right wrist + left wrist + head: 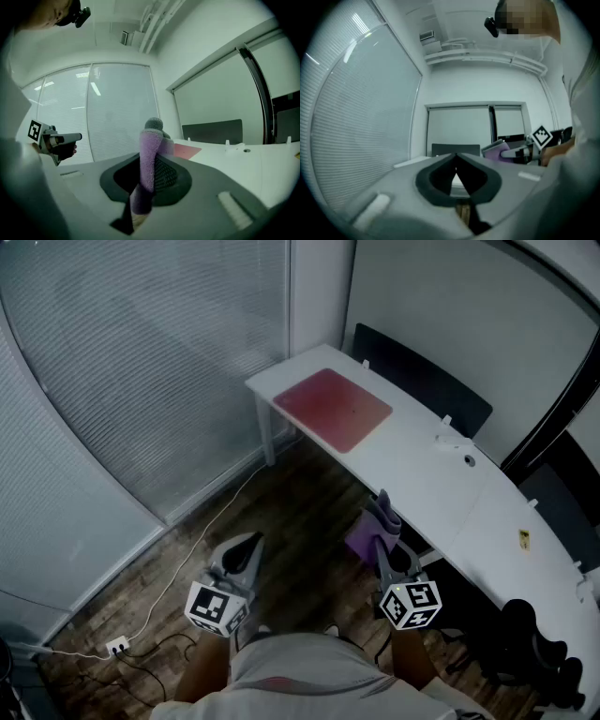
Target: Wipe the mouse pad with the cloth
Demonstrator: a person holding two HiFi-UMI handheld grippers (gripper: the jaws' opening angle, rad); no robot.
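Cloth (151,136) is clamped in the right gripper (154,157), left gripper (456,157) closed and empty; mouse pad (333,409) lies well ahead on the desk (469,493), so the cloth should land flat.

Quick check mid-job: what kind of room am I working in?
Most likely an office: a long white desk with a red mouse pad on it, what look like dark chairs behind it, and a wall of window blinds.

Well ahead of my right claw (384,521) stands the long white curved table (469,512); a flat red rectangular mouse pad (332,409) lies on its far end. Left of my left claw (248,545), a thin white cable (202,540) lies on the dark wooden floor (300,512).
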